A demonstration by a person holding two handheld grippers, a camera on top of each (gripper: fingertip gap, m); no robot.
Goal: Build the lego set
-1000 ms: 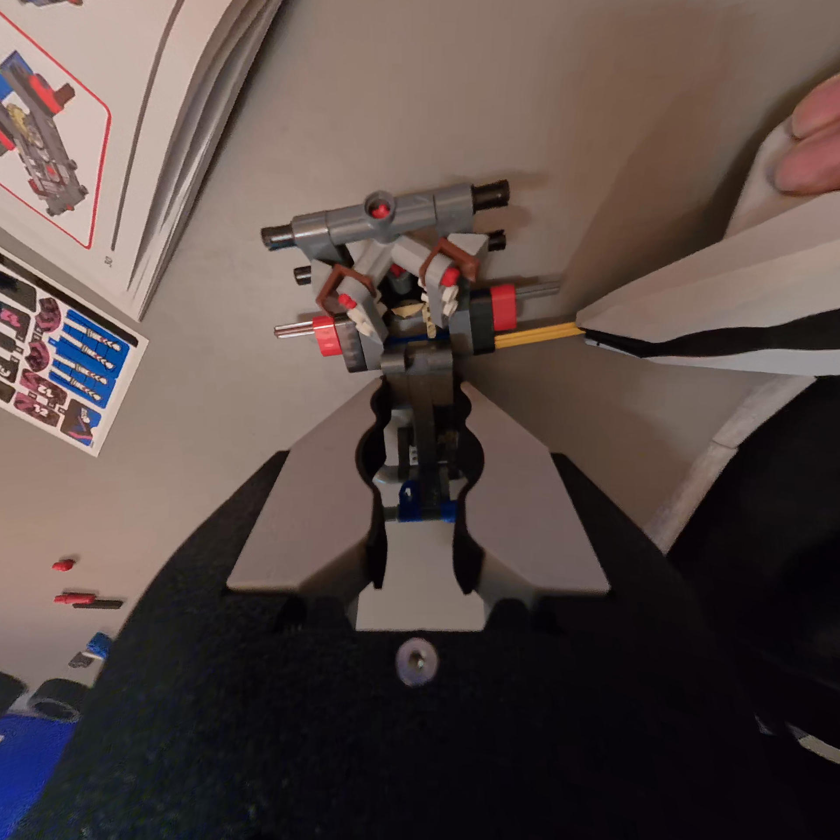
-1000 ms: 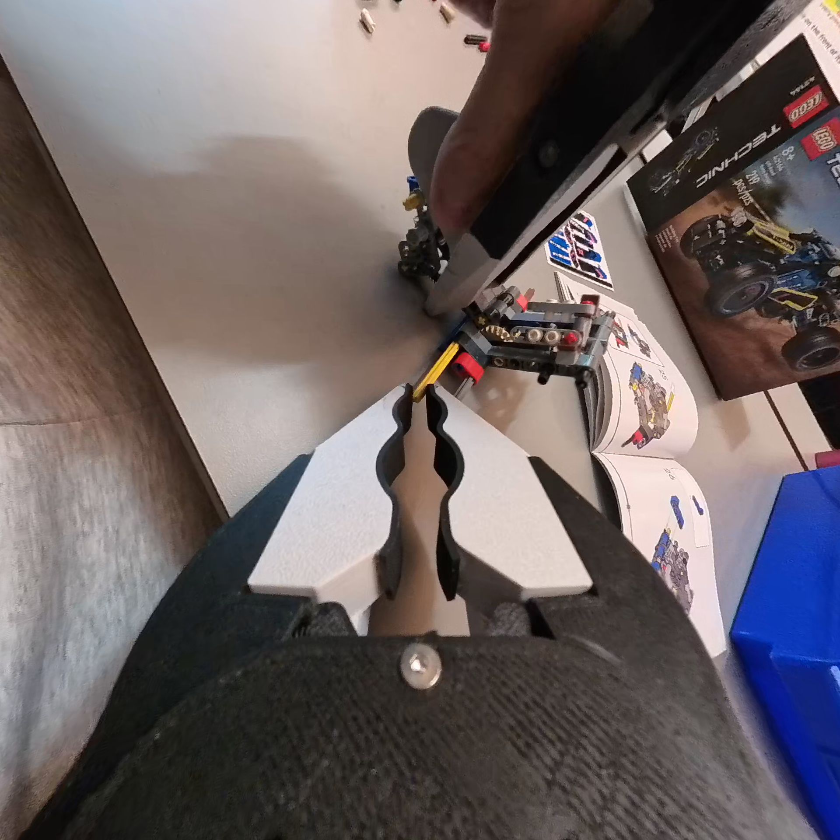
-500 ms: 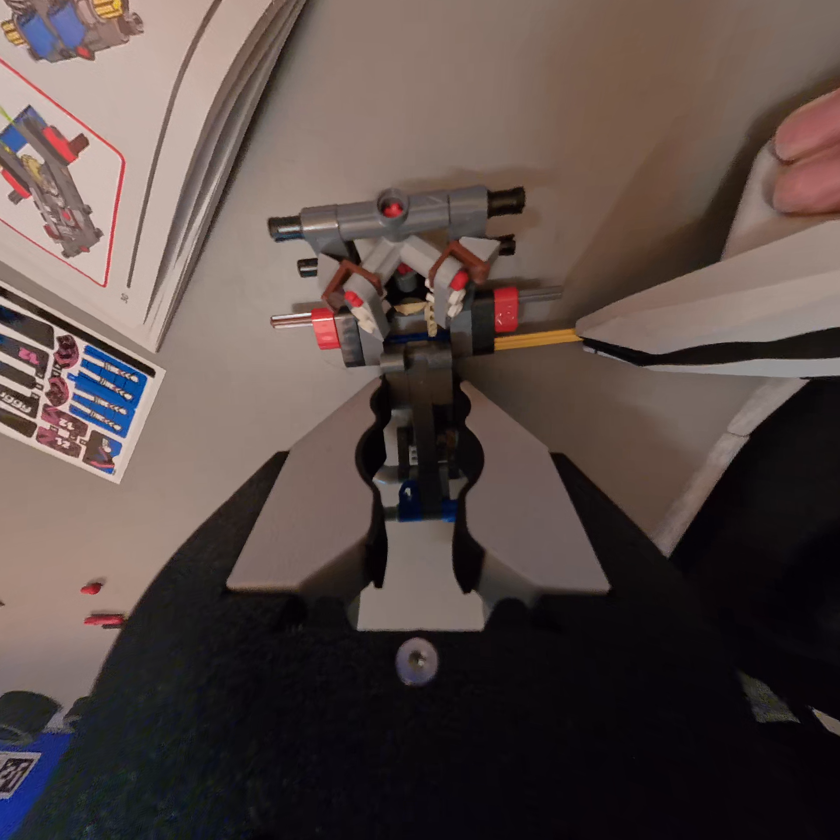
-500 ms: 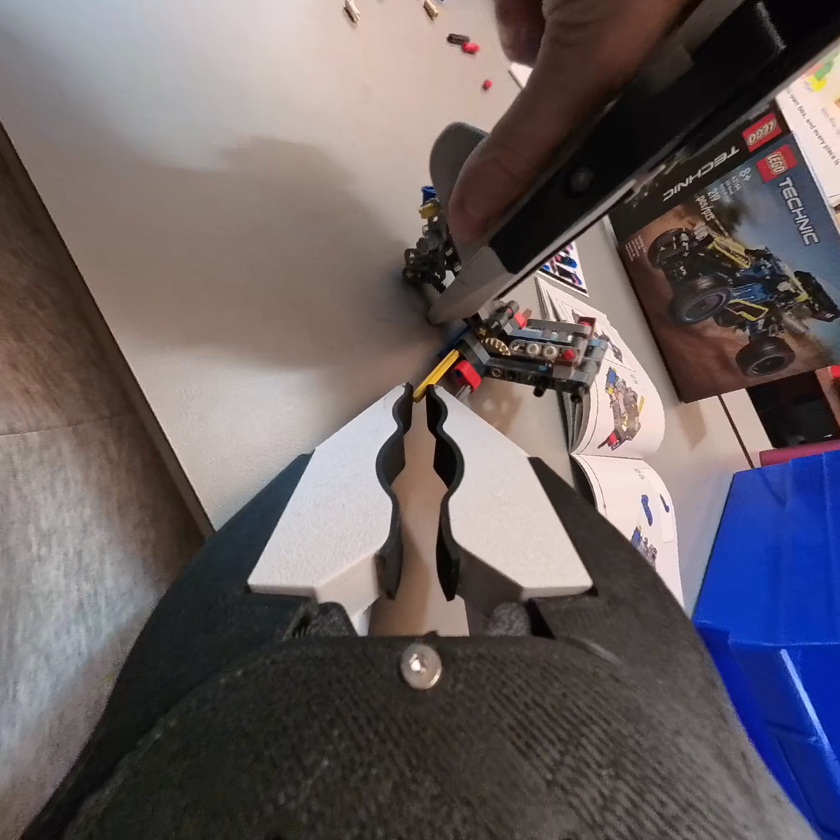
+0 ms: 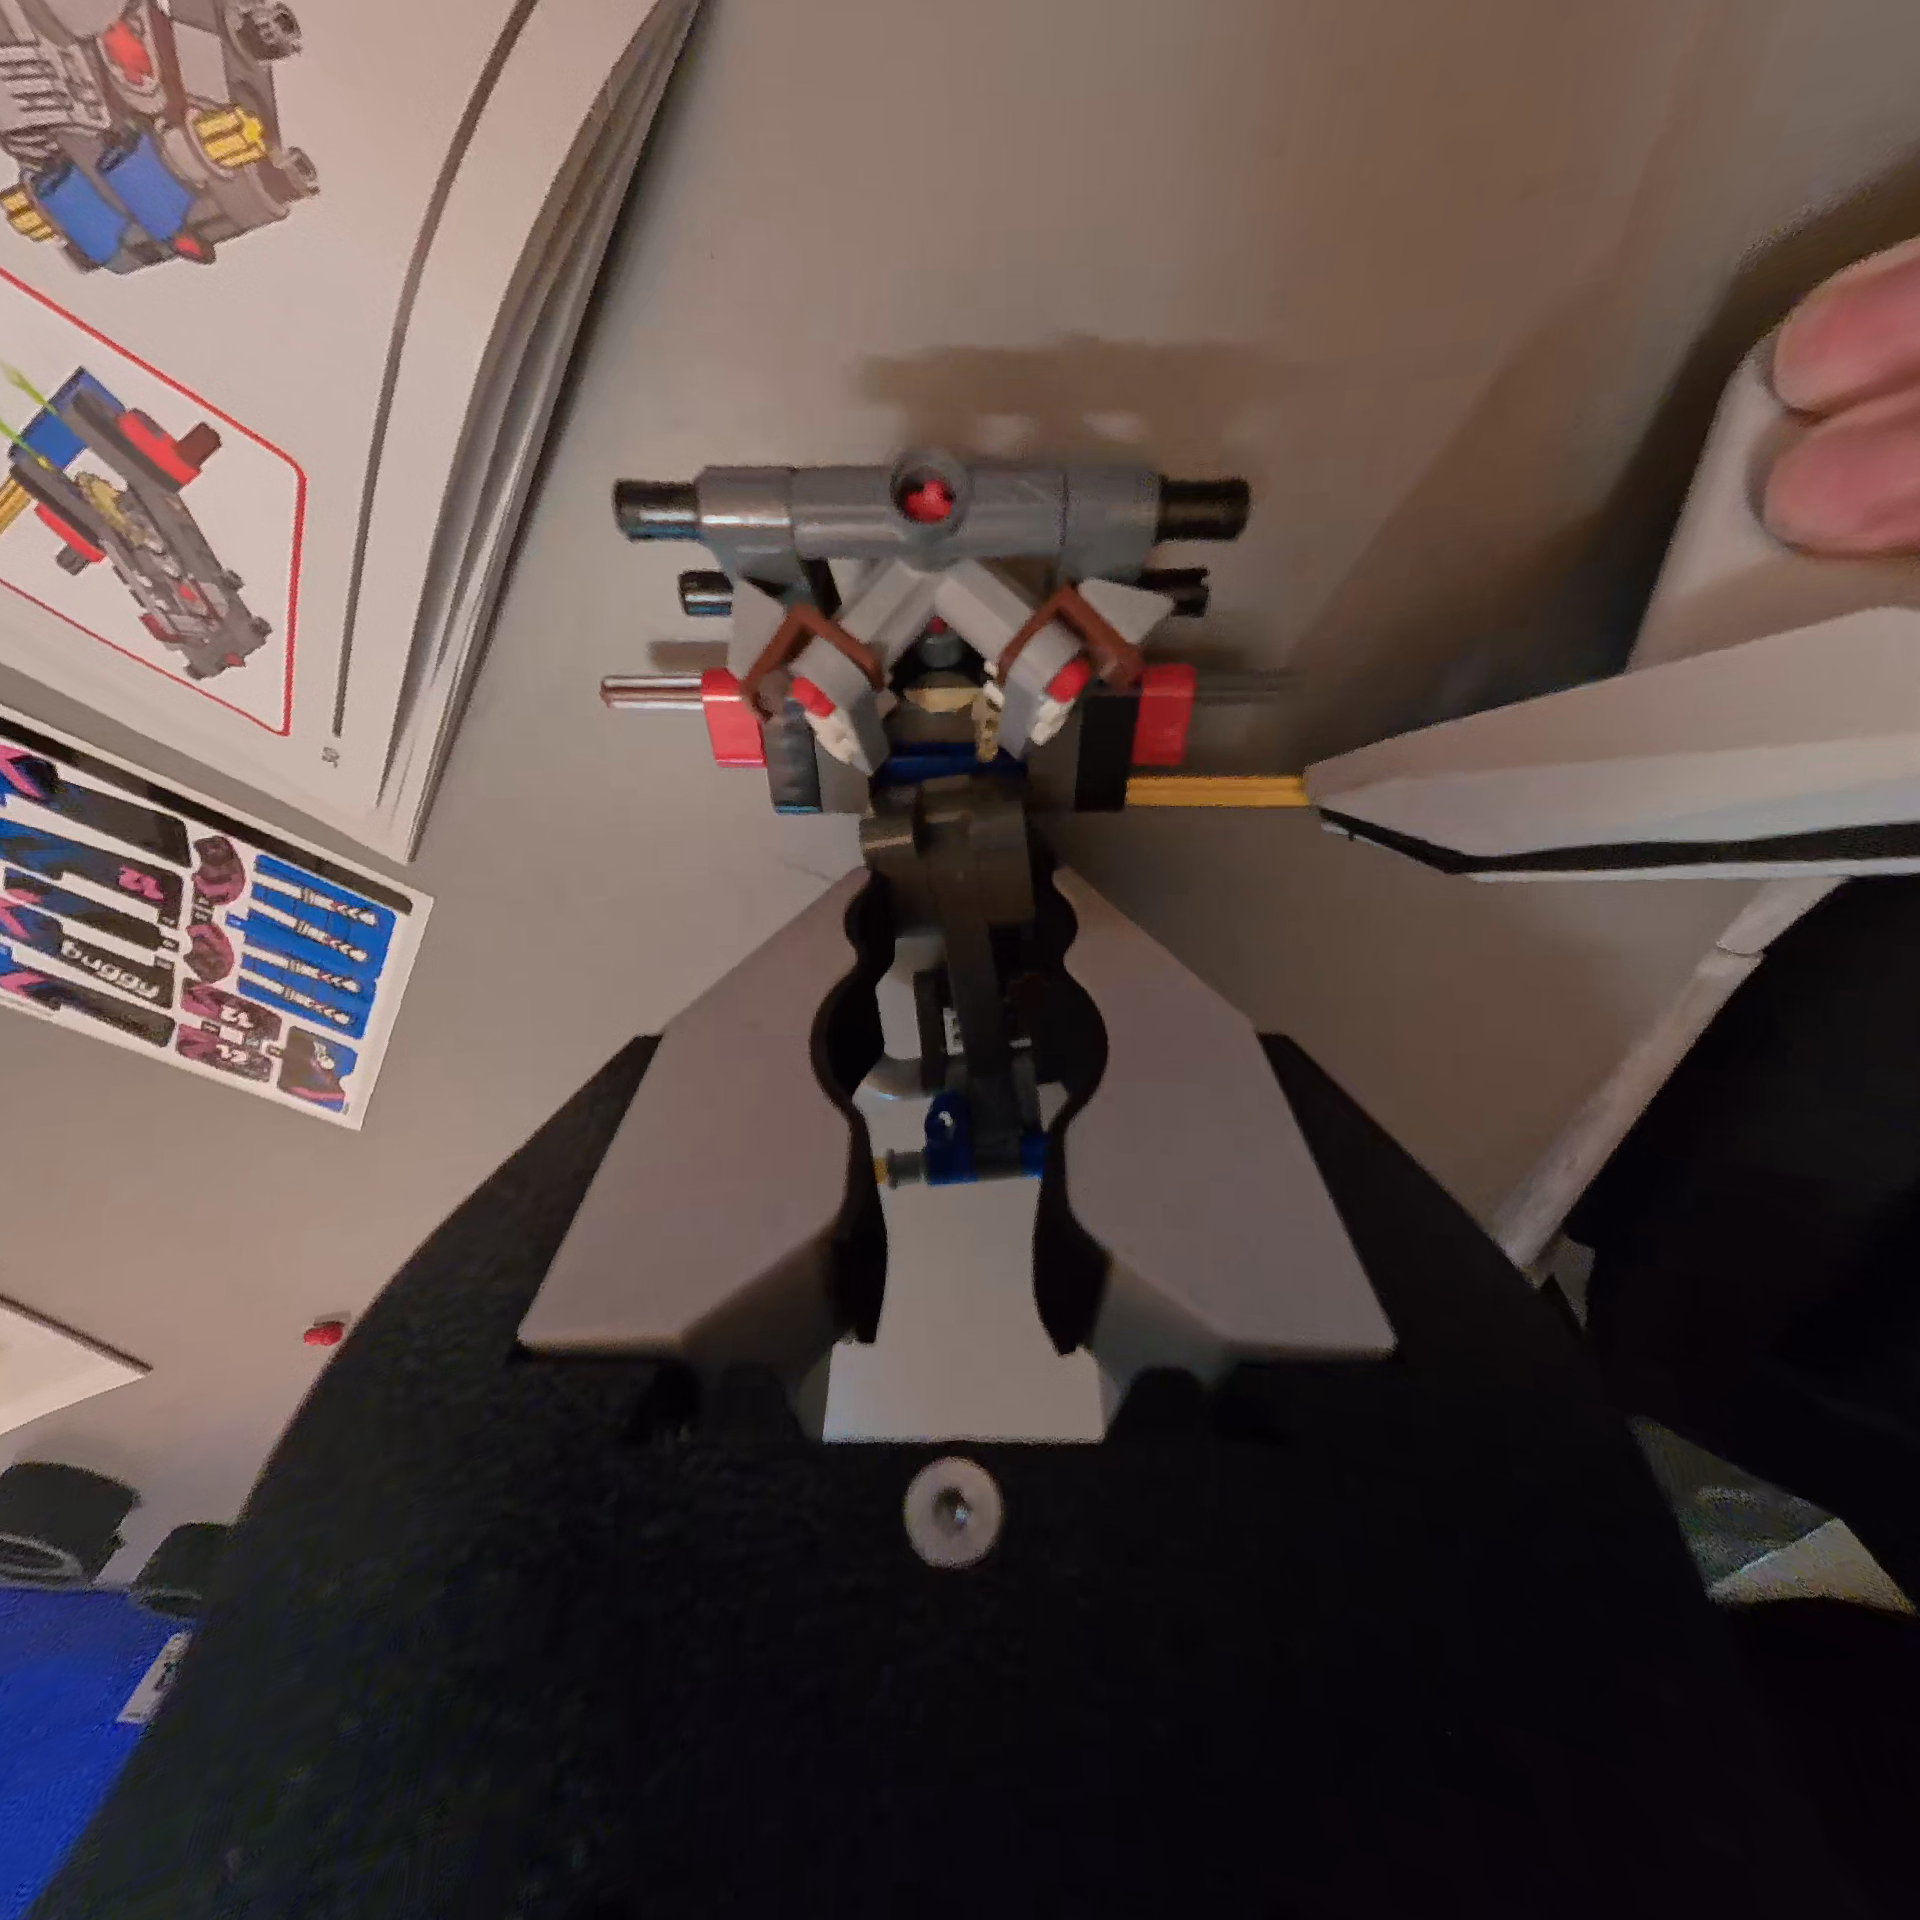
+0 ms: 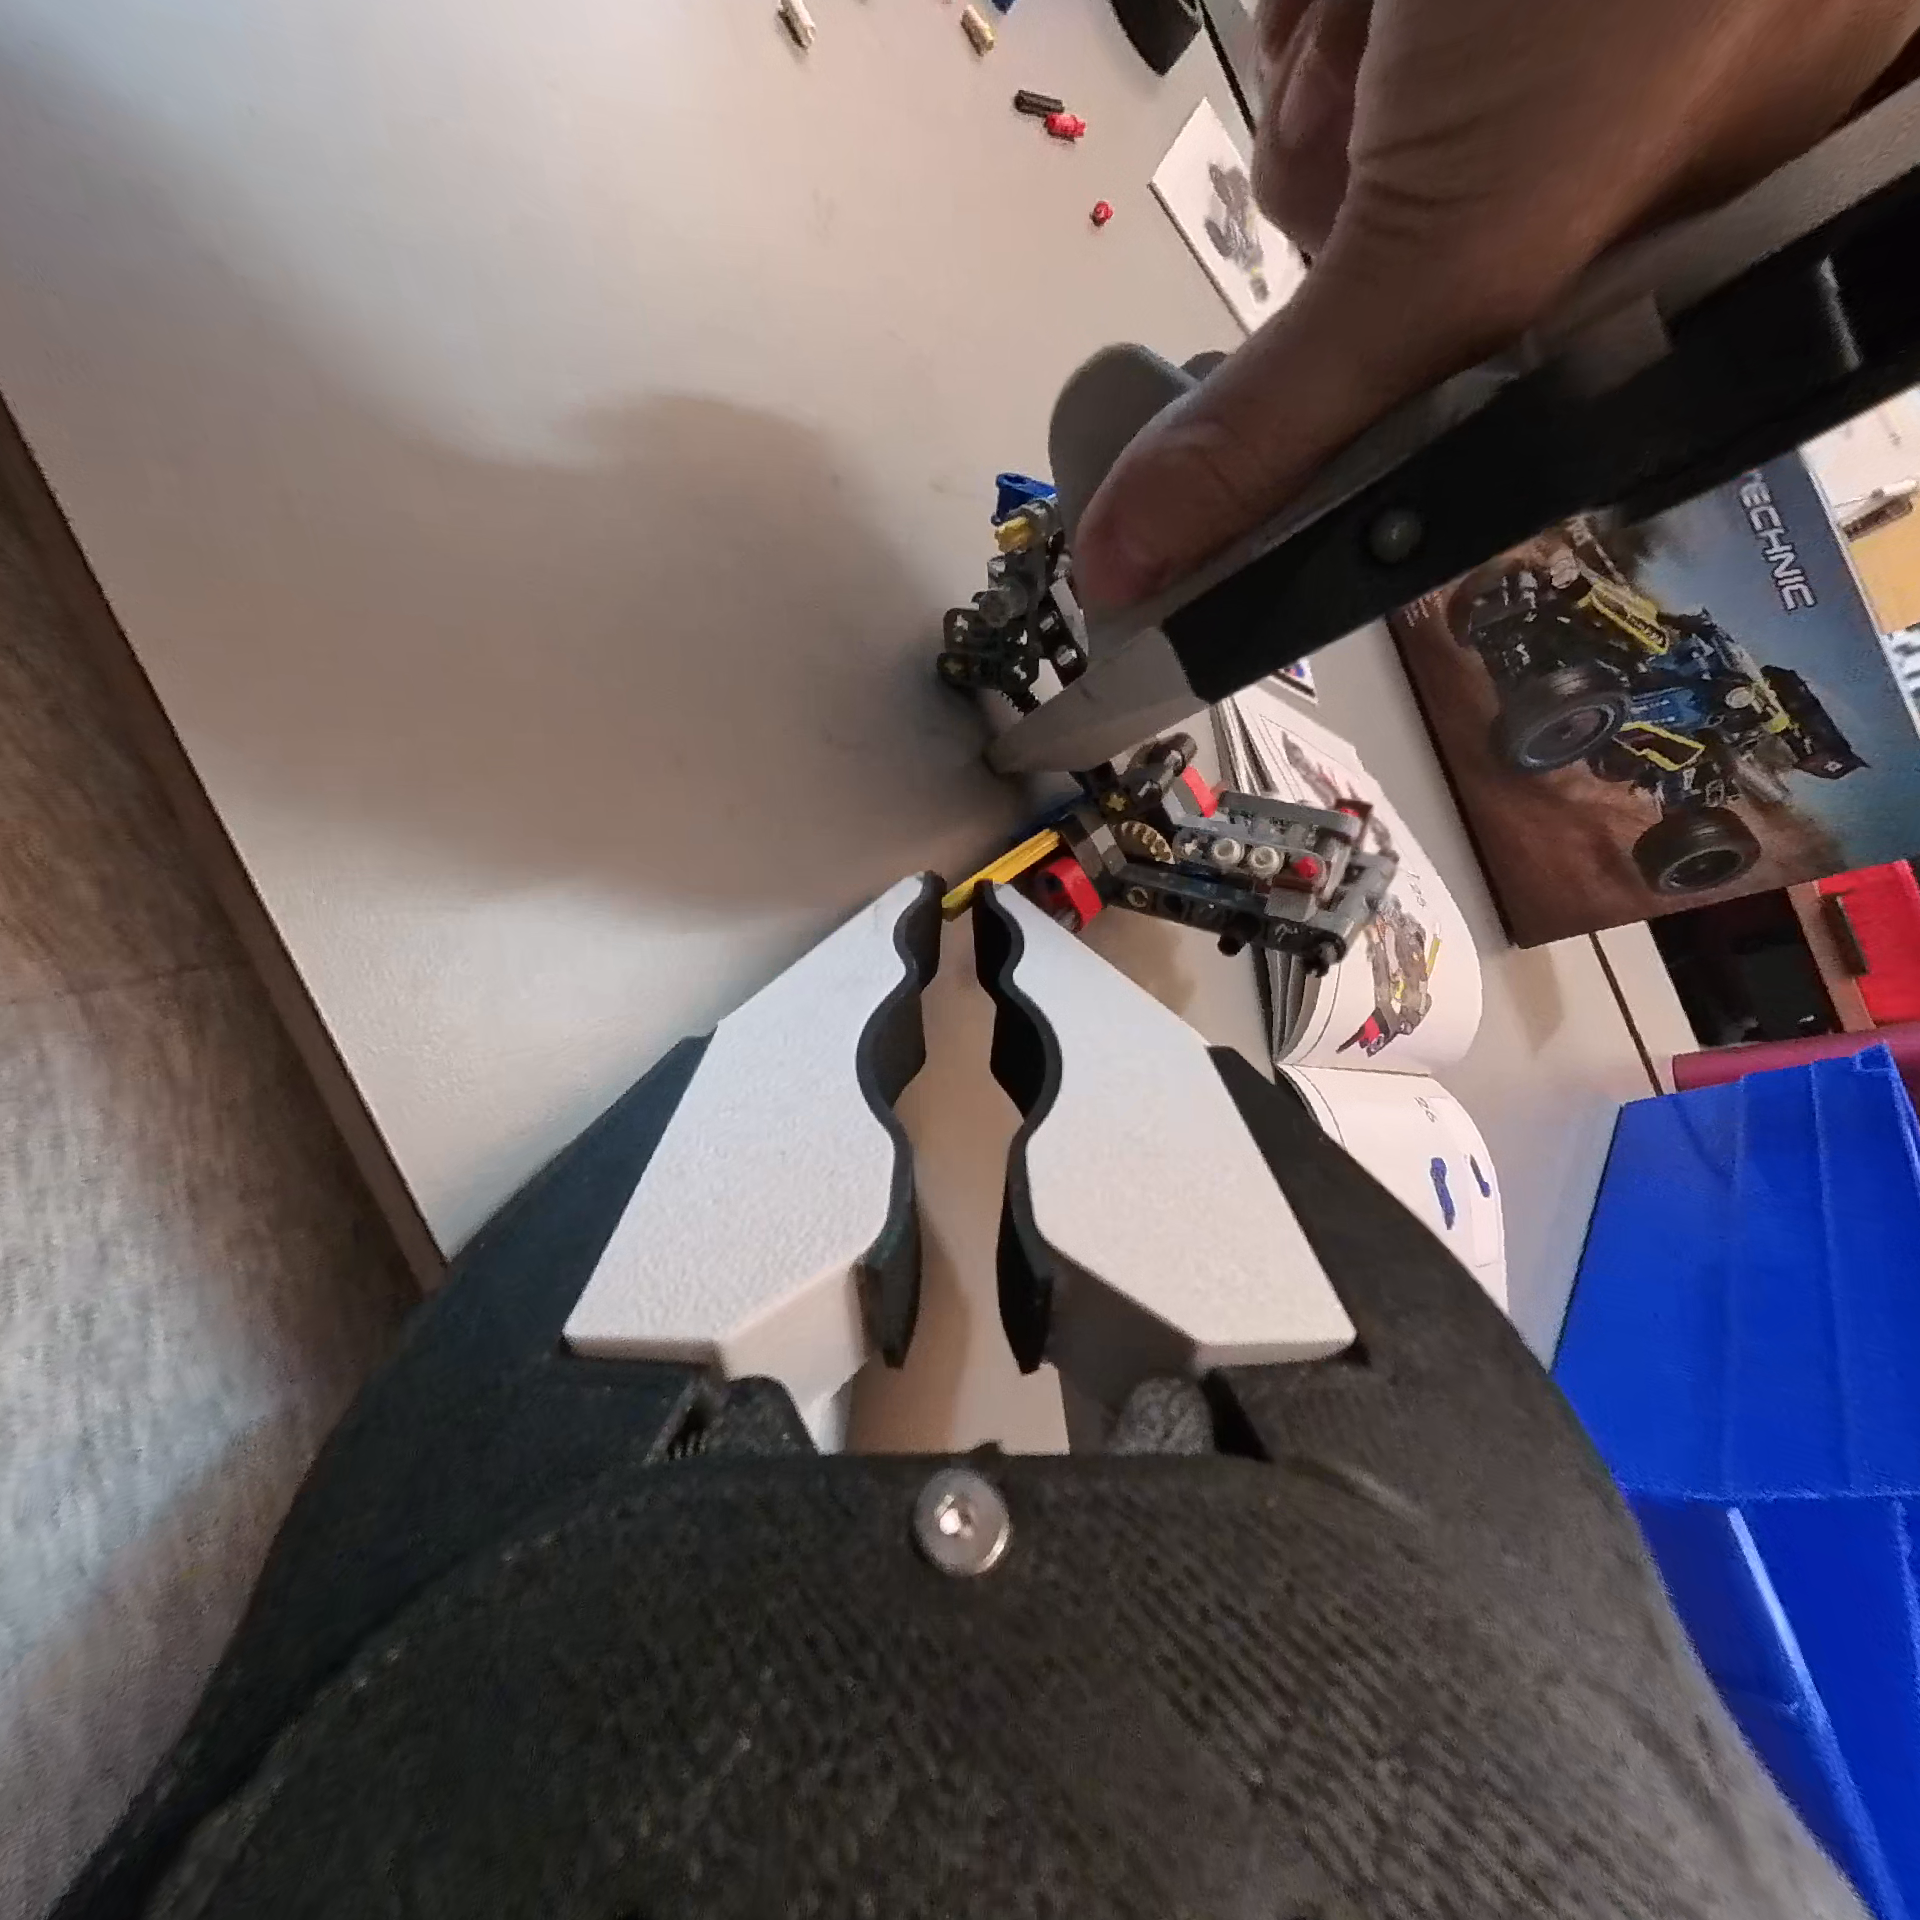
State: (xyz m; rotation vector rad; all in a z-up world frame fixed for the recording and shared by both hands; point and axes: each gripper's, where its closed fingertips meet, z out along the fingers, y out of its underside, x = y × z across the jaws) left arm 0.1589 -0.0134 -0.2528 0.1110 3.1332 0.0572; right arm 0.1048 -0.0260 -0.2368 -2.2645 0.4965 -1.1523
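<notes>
The partly built lego assembly (image 5: 935, 644), grey with red bushes and black pins, lies on the grey table. My left gripper (image 5: 956, 883) is shut on its dark grey rear part. A yellow axle (image 5: 1210, 792) sticks out of the assembly's right side. My right gripper (image 6: 956, 896) is shut on the outer end of the yellow axle (image 6: 1003, 868). Its tips show in the left wrist view (image 5: 1320, 808) at the right. In the right wrist view the assembly (image 6: 1216, 852) lies just beyond my tips, and the left gripper (image 6: 1023, 748), held by a hand (image 6: 1403, 260), comes down onto it.
An open instruction booklet (image 5: 260, 364) and a sticker sheet (image 5: 197, 935) lie left of the assembly. The set's box (image 6: 1662, 675) and a blue bin (image 6: 1766, 1299) are on the right. Small loose pieces (image 6: 1060, 120) lie far off. The table edge (image 6: 312, 987) runs along the left. Some 6 centimeters of space lies between my two pairs of fingers.
Both grippers keep their holds. The left gripper and the assembly have shifted towards the booklet, which now shows larger at the upper left. The right wrist view has tilted and shows more of the box.
</notes>
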